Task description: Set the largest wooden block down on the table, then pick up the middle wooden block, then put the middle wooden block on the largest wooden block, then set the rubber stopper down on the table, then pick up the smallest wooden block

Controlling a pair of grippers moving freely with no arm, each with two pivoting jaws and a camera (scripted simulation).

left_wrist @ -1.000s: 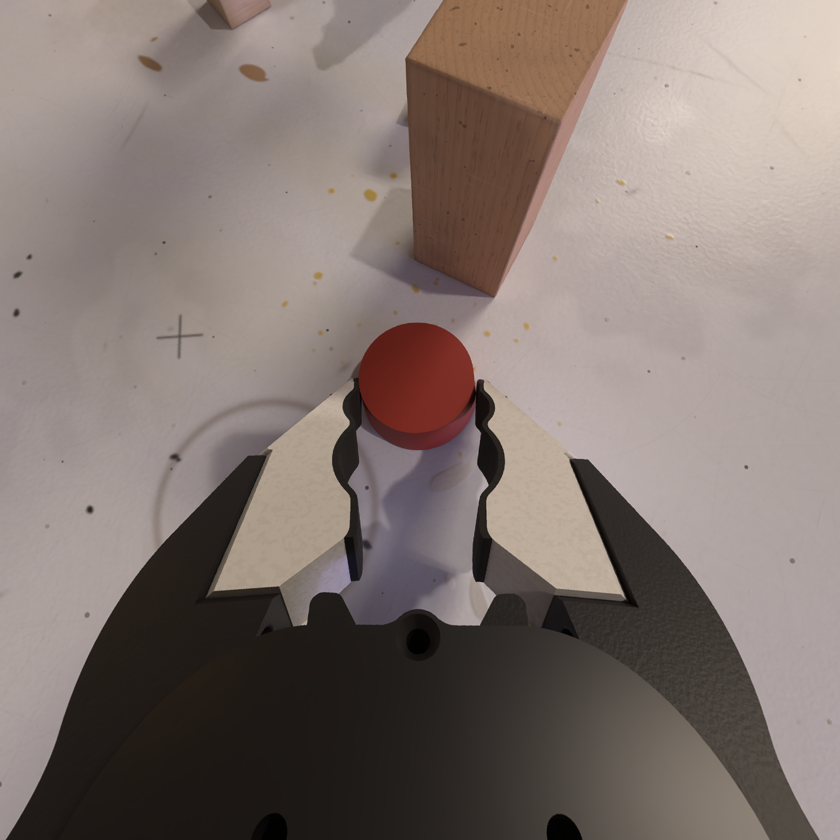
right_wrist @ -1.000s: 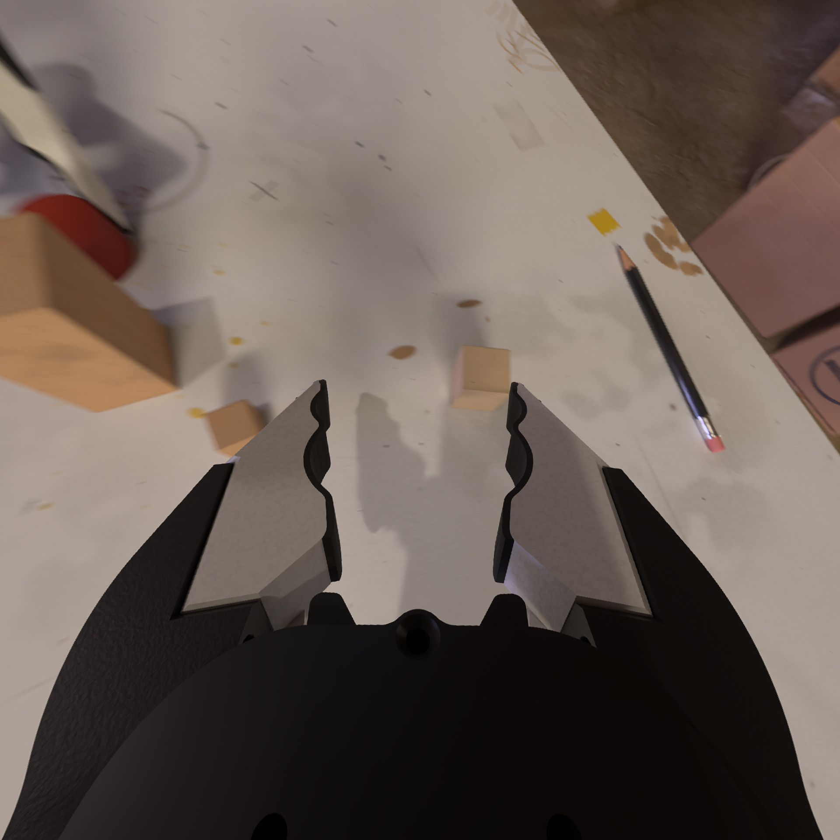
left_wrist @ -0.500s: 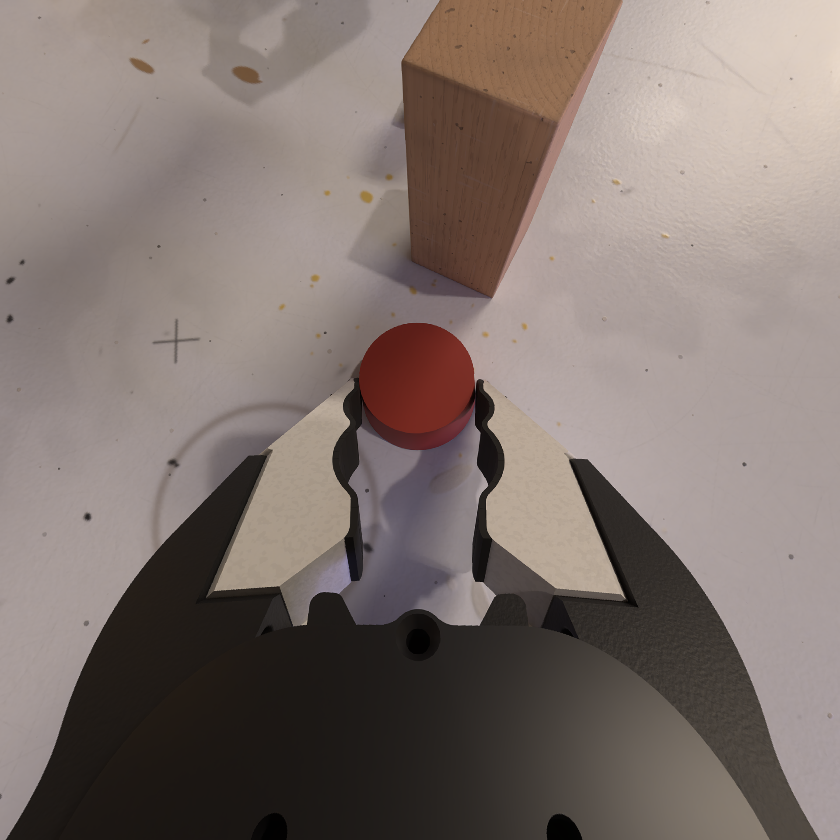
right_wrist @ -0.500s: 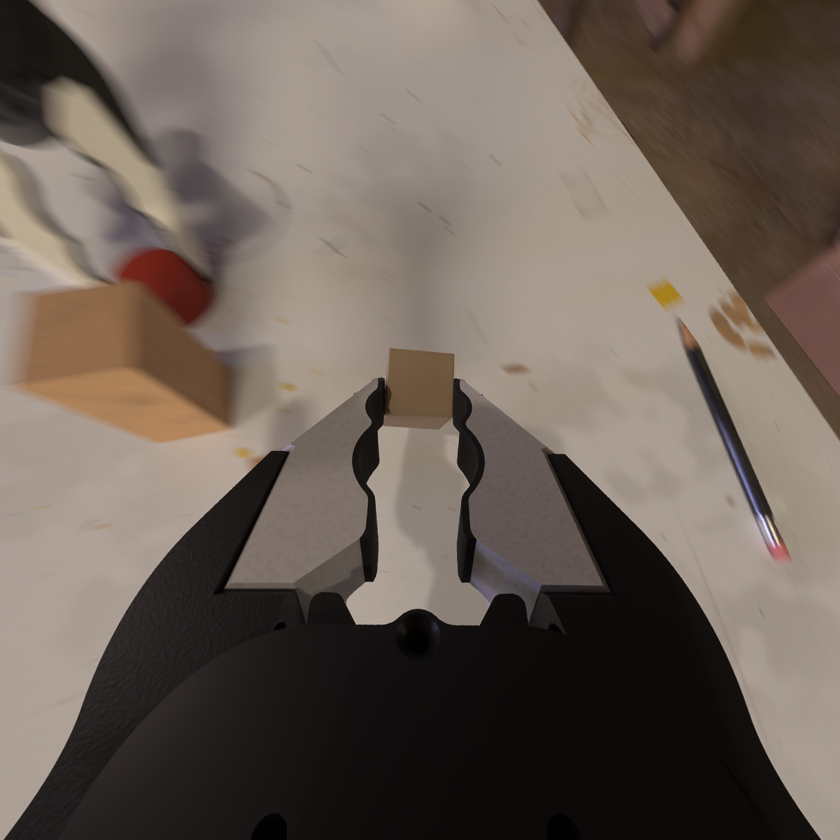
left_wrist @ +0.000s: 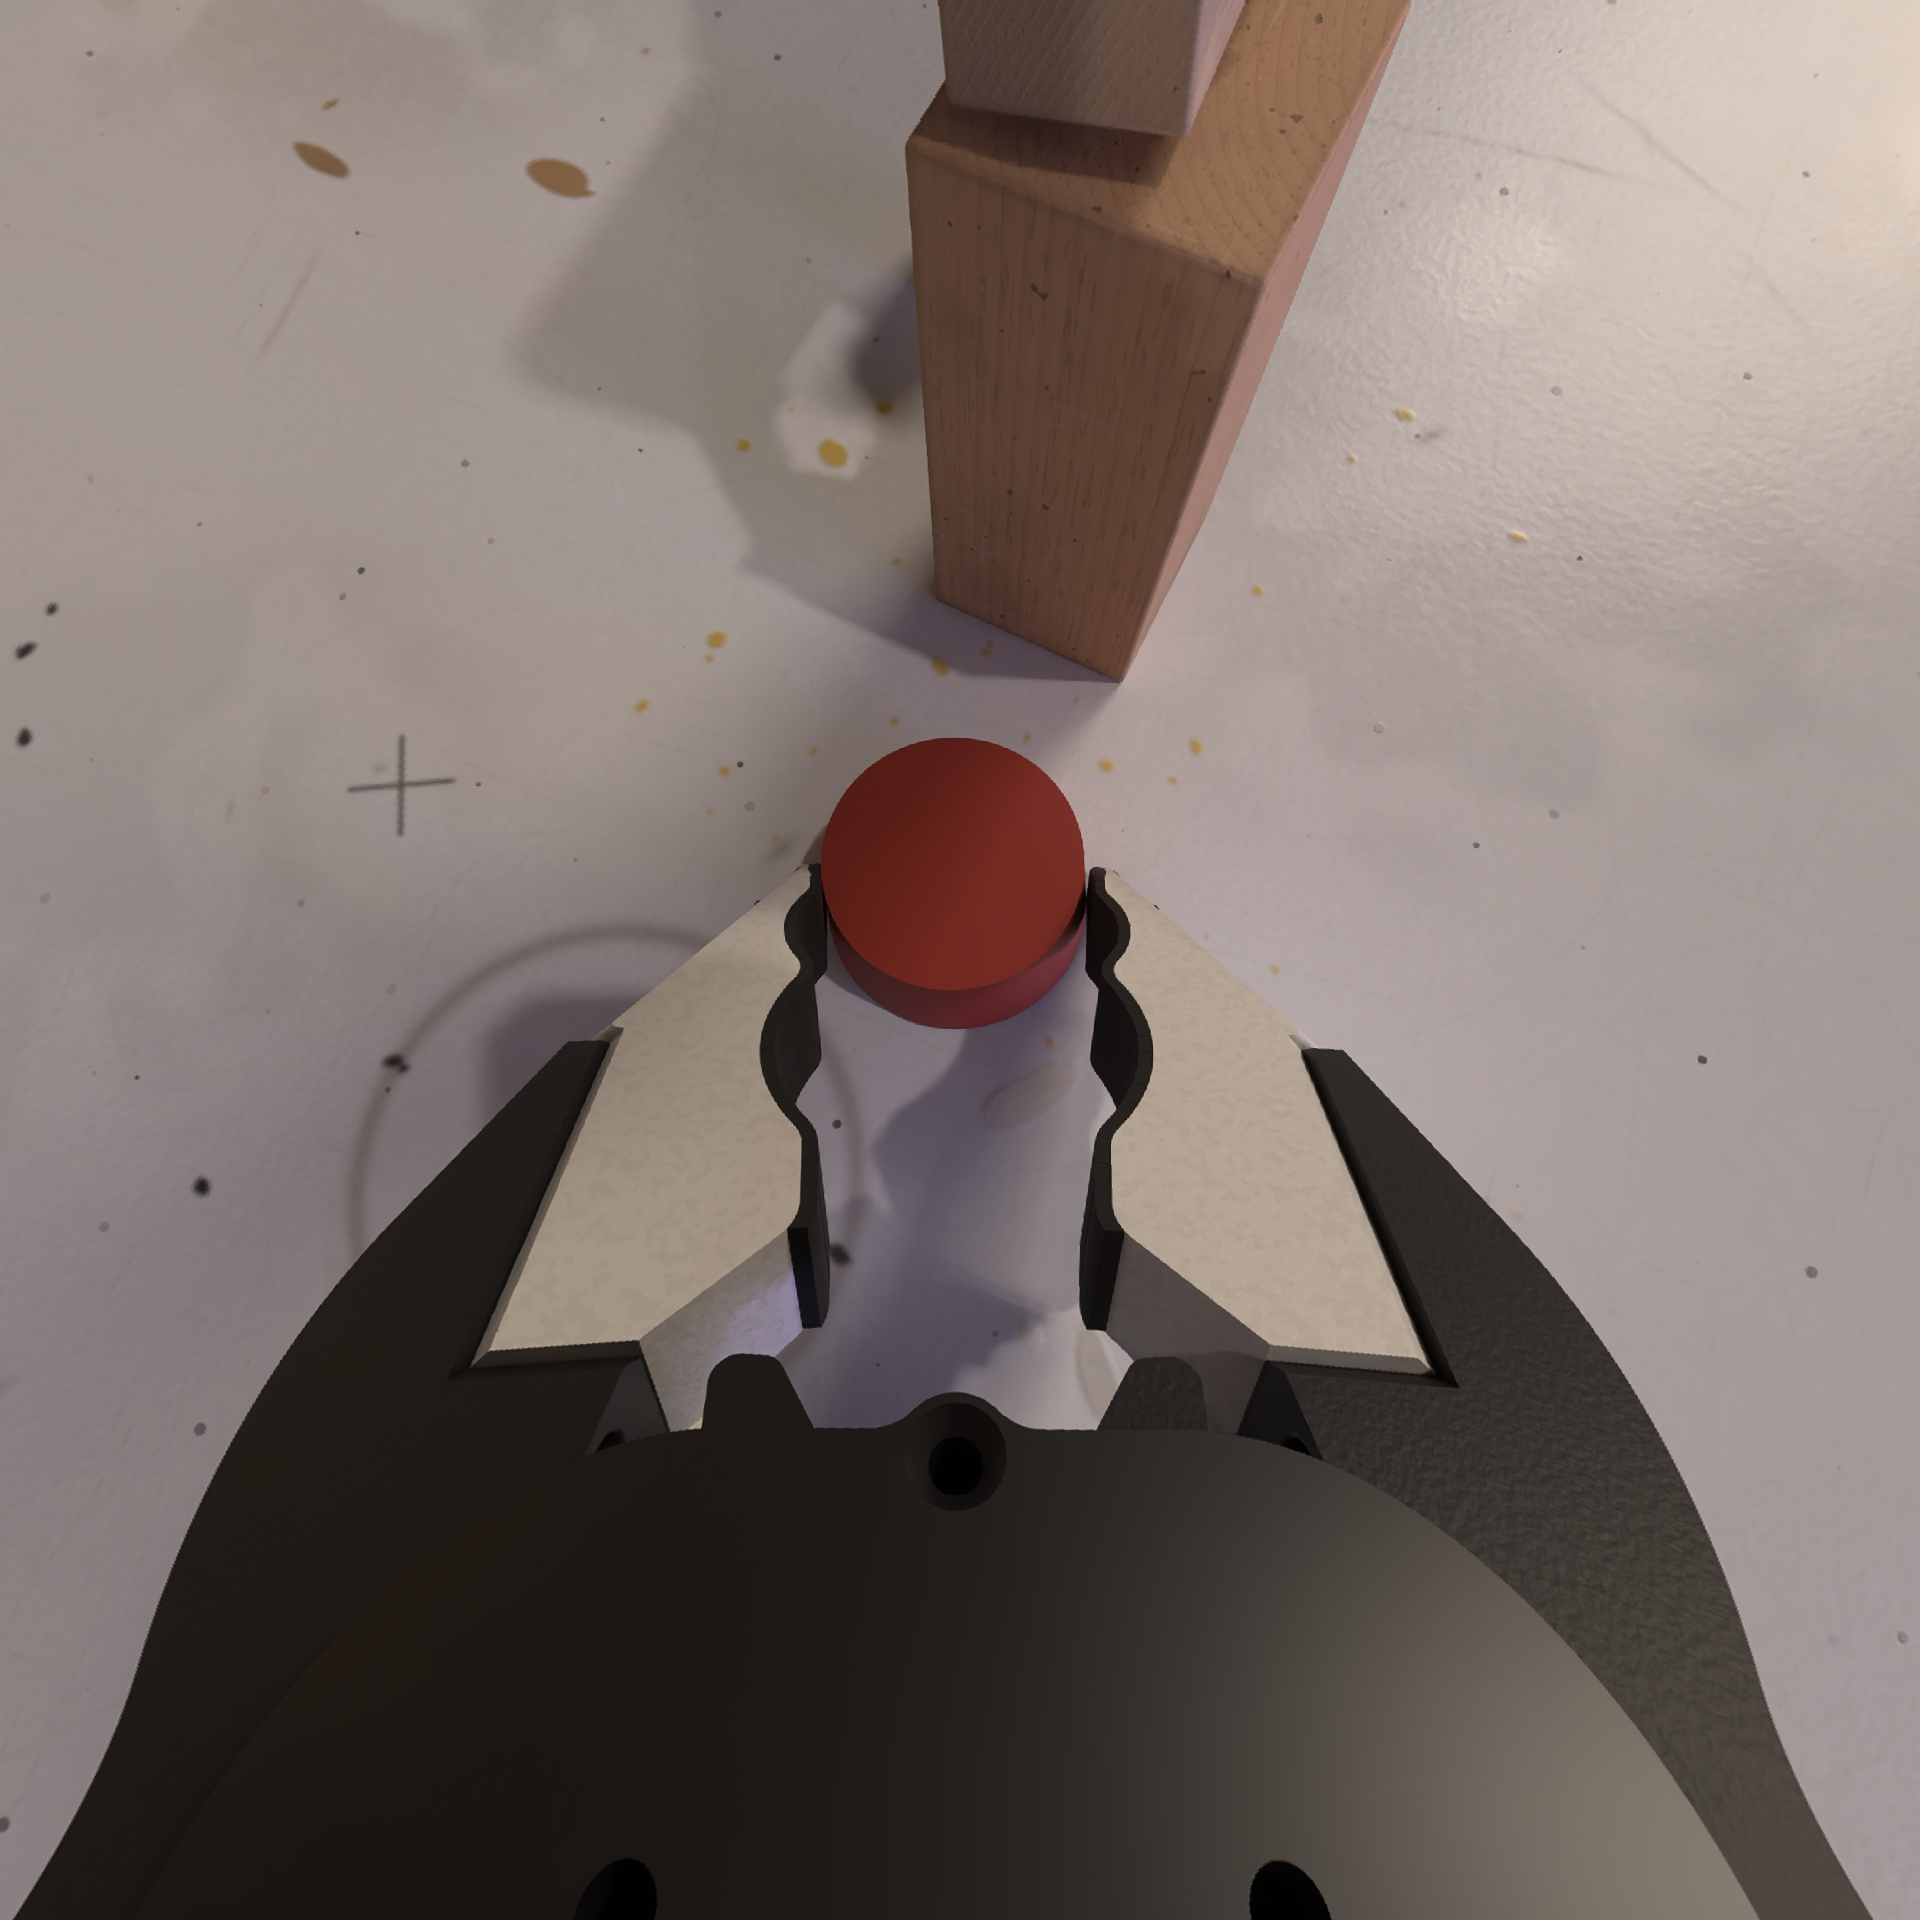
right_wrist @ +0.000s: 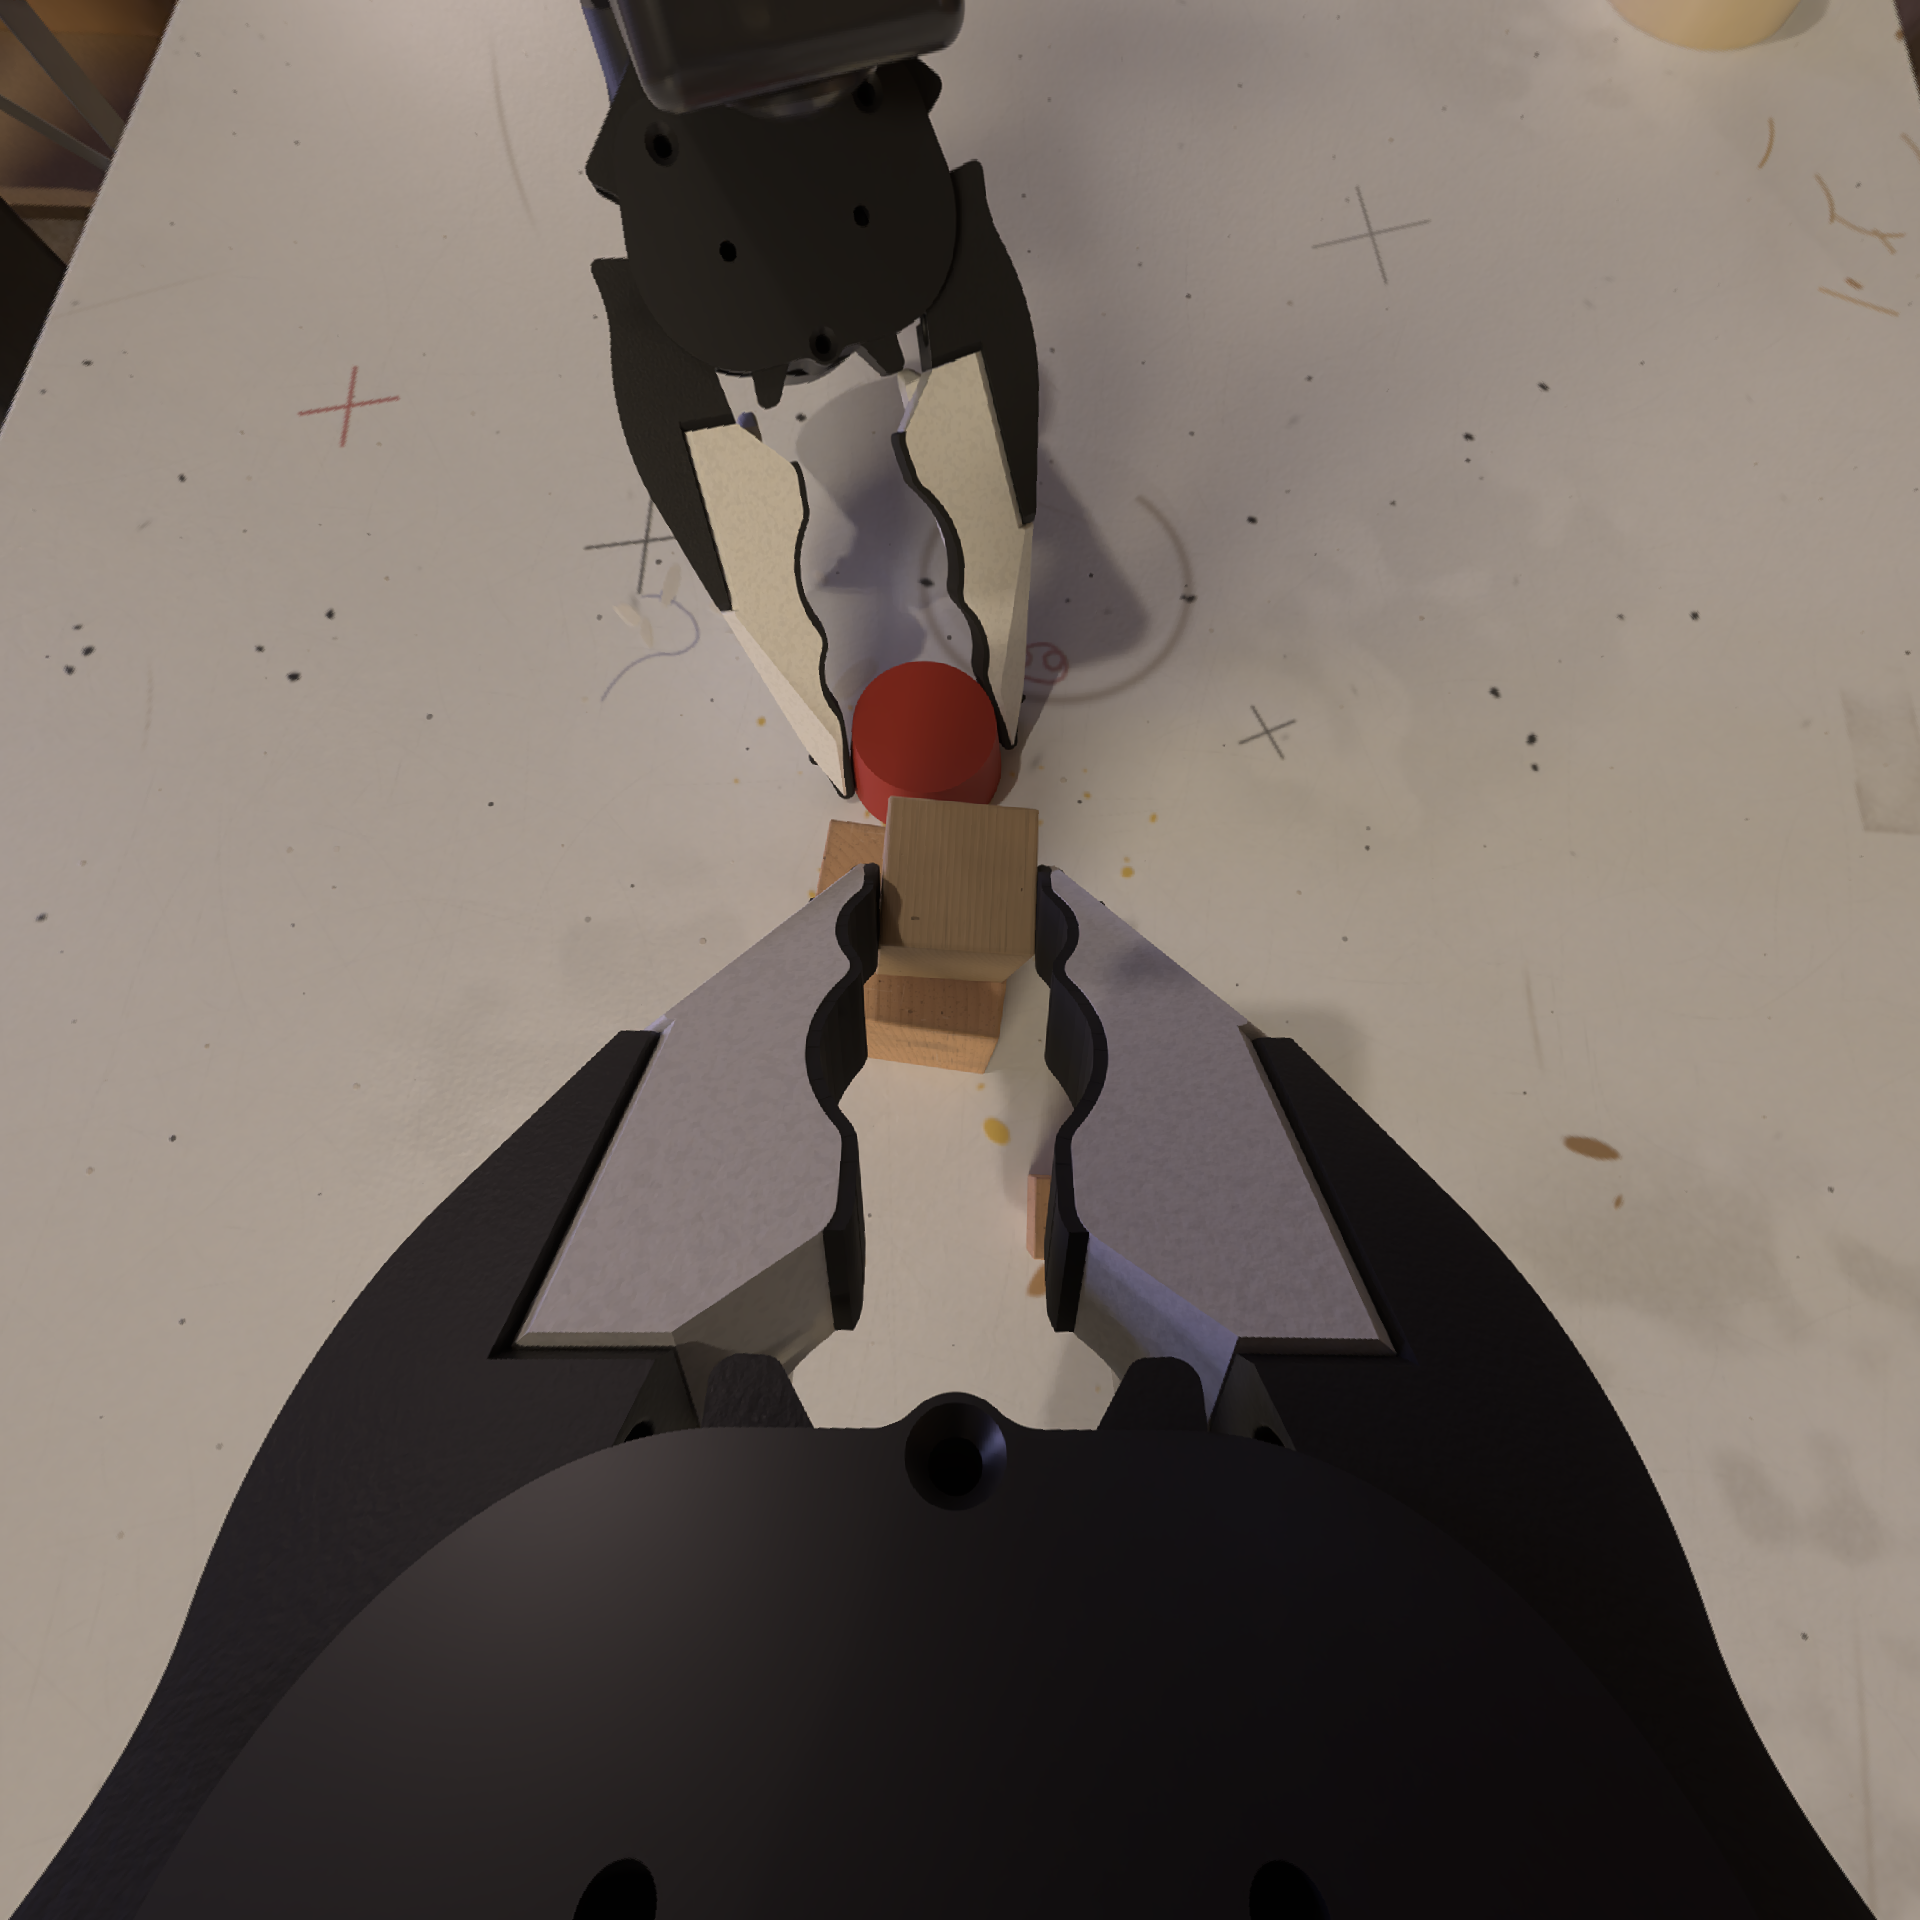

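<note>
Fingers (right_wrist: 862,935) of right gripper (right_wrist: 958,920) clamp pale middle wooden block (right_wrist: 958,883) directly above tall tan largest wooden block (left_wrist: 1081,416) standing on white speckled tabletop (left_wrist: 1558,727). Left gripper (left_wrist: 954,894) fingers pinch red round rubber stopper (left_wrist: 952,873), just beside block base, w/ contact to tabletop unclear.

Workshop or craft bench: worn white table (right_wrist: 1558,935) with paint specks, brown stains (right_wrist: 1590,1147), pencilled crosses (right_wrist: 1369,234), a drawn ring mark (left_wrist: 436,1049) and scratches. Raw wood offcut blocks (left_wrist: 1081,416) lying about. Brownish floor at the table's far-left edge.
</note>
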